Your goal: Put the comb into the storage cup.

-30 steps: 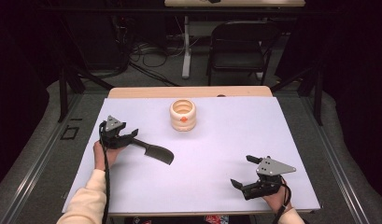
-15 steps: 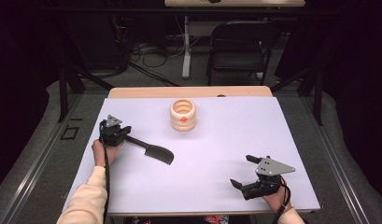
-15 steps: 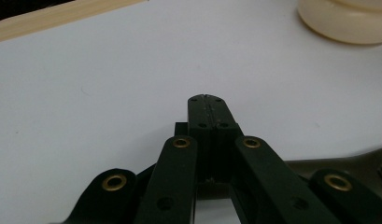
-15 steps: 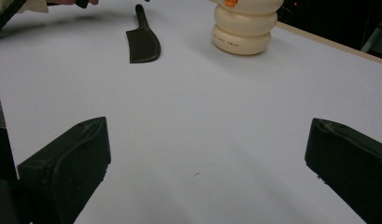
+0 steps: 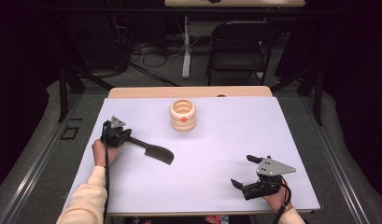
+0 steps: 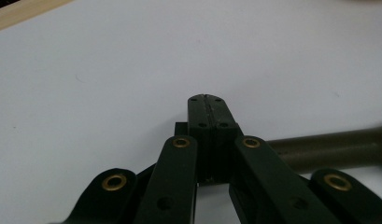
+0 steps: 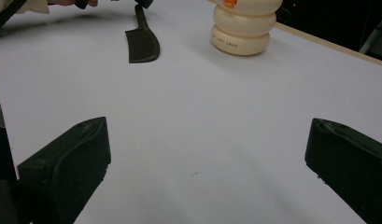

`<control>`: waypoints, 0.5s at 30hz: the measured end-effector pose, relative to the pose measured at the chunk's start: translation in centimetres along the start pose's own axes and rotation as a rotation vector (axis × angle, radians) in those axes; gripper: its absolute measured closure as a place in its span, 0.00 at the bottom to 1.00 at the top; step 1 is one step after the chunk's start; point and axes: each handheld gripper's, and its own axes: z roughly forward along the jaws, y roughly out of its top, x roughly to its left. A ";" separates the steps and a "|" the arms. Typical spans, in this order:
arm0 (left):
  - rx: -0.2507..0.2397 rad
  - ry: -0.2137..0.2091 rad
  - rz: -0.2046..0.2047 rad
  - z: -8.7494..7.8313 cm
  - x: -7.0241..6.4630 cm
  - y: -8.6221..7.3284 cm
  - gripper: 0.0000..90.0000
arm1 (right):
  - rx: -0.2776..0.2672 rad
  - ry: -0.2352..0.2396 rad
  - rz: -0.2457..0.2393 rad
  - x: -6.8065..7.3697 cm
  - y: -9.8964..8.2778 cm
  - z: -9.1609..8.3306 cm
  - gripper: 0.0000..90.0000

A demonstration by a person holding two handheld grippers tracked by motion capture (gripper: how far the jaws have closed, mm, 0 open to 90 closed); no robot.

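Note:
A dark spatula lies flat on the white table, blade toward the middle, handle running out to the left. My left gripper sits over the handle's far end. Its jaws are shut, the pads meeting with nothing between them while the handle passes beneath them. Whether they touch it I cannot tell. My right gripper rests near the front right edge, open and empty. It faces the spatula and a cream ringed pot.
The cream pot with an orange mark stands at the back middle of the table. A wooden strip borders the far edge. Beyond it are a dark chair, cables and table legs on the floor.
The left gripper's jaws have come together over the handle's end and the gripper shifted slightly. The spatula, the pot and the right gripper stay where they were.

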 end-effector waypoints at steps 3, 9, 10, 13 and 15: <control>0.010 -0.006 0.011 0.2 -0.1 -0.1 1.00 | 0.003 -0.002 0.000 0.0 0.0 0.0 0.00; 0.058 -0.010 0.053 -0.3 -0.6 -0.3 1.00 | 0.004 -0.007 0.000 -0.1 0.0 -0.1 0.00; 0.058 -0.010 0.053 -0.3 -0.6 -0.3 1.00 | 0.004 -0.007 0.000 -0.1 0.0 -0.1 0.00; 0.068 -0.017 0.054 -0.4 -0.6 -0.4 1.00 | 0.005 -0.007 -0.004 0.0 0.0 -0.1 0.00; 0.069 -0.017 0.052 -0.4 -0.6 -0.5 1.00 | 0.005 -0.007 -0.004 0.0 0.0 -0.1 0.00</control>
